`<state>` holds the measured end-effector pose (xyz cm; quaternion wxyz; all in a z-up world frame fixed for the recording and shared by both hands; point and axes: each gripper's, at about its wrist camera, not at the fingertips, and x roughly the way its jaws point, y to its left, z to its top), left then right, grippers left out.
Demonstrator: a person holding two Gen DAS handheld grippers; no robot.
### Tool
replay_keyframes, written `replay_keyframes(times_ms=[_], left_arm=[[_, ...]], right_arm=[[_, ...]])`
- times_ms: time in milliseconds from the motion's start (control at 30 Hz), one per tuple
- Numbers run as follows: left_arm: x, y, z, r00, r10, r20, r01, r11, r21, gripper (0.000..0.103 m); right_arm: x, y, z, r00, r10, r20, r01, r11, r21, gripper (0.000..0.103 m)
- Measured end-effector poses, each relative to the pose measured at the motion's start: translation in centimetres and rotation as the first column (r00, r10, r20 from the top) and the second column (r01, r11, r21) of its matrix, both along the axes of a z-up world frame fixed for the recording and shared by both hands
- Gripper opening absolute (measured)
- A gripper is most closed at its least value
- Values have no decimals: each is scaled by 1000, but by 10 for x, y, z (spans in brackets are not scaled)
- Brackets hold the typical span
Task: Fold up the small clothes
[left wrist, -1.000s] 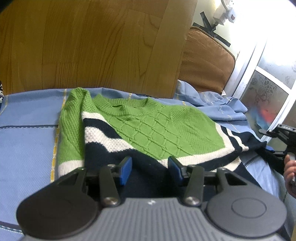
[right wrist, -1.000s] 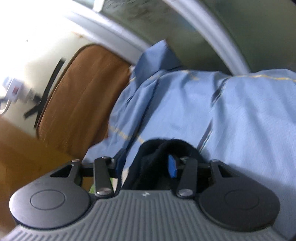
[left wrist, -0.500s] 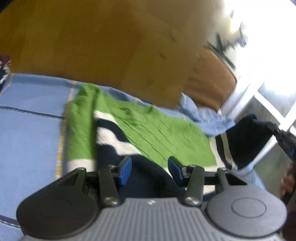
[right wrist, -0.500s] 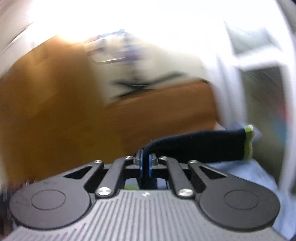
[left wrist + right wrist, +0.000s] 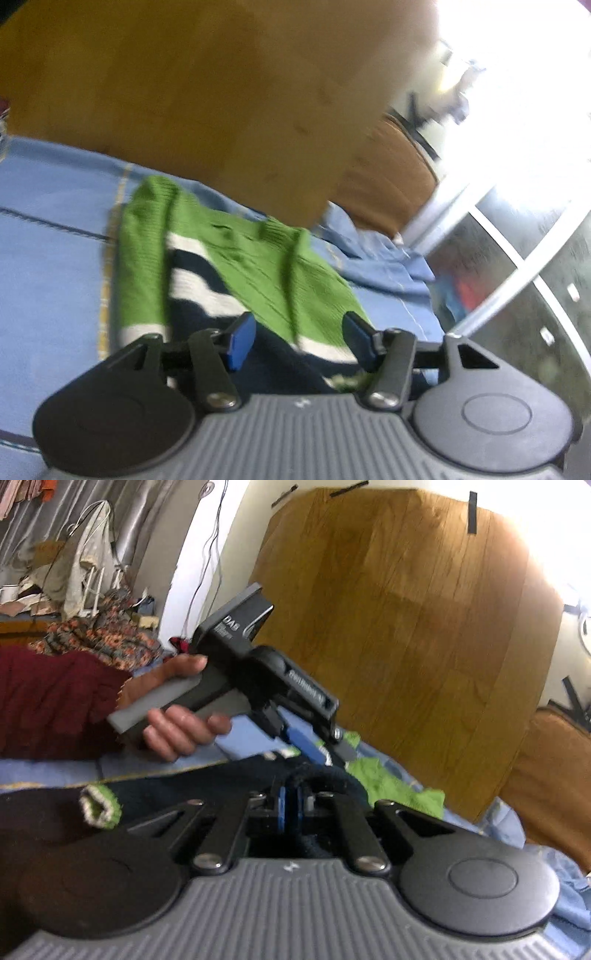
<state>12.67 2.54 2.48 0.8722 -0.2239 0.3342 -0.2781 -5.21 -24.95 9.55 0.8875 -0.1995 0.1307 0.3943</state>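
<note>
Right now my right gripper (image 5: 290,806) has its fingers pinched tight on the navy sleeve (image 5: 207,786) of the sweater (image 5: 258,273), whose green cuff (image 5: 100,808) hangs left of the grip. My left gripper (image 5: 297,341) hovers over the sweater's navy hem, fingers spread wide and empty. Beneath it, the sweater lies on the blue bed (image 5: 48,258), collar toward the wooden headboard (image 5: 207,96).

Green cable-knit sweater (image 5: 258,273) with white and navy stripes, on a blue bedsheet (image 5: 48,266); brown wooden headboard (image 5: 207,99) behind.
</note>
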Motion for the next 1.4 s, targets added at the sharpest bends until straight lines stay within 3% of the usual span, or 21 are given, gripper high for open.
replay_keyframes(times_ms=[200,367,533,733,800,833,867,900,933,1000,1067,1200,1267,1333,1400], left_arm=[[-18,3,14,999,-30,32,31,999,-34,81],[-14,12,14,999,-43,-27,39,990,-132,88],[4,-5,2,985,-118,-127,96,981,-169,93],[9,-13,-15,963,-196,-186,127,936,-328,93],[9,-20,-13,964,-197,-181,132,938,-321,82],[9,-23,-12,963,-204,-176,141,938,-317,67],[10,-28,-10,961,-212,-175,150,938,-313,59],[10,-31,-8,960,-221,-172,161,938,-306,42],[10,-35,-6,960,-224,-167,168,941,-292,21],[11,-41,0,966,-210,-152,172,957,-233,6],[15,-43,11,975,-186,-120,163,971,-177,7],[39,-55,50,990,-143,8,143,990,6,6],[53,-68,68,987,-138,78,129,986,106,6],[69,-83,78,984,-118,135,87,973,214,6],[87,-95,74,982,-105,155,53,950,307,6]], right_arm=[[11,-3,13,997,-64,36,61,994,92,8],[21,-27,25,984,-175,13,167,958,232,9],[6,-25,25,983,-175,55,156,955,253,9],[-10,-34,25,970,-237,61,202,916,346,9],[-12,-35,22,972,-230,36,202,911,360,9],[-13,-34,19,974,-225,25,201,911,361,9],[-13,-32,16,975,-220,16,200,912,358,9],[-14,-31,14,976,-216,7,200,913,356,9],[-13,-30,12,977,-211,-1,198,914,354,9],[-14,-27,9,980,-200,-11,192,918,346,9],[-13,-22,7,982,-187,-16,182,927,328,9],[-4,4,0,992,-125,-30,129,954,271,14],[5,21,-4,993,-110,-37,116,963,243,25],[17,33,-10,992,-115,-57,125,963,238,56],[23,32,-12,986,-142,-86,159,957,241,58]])
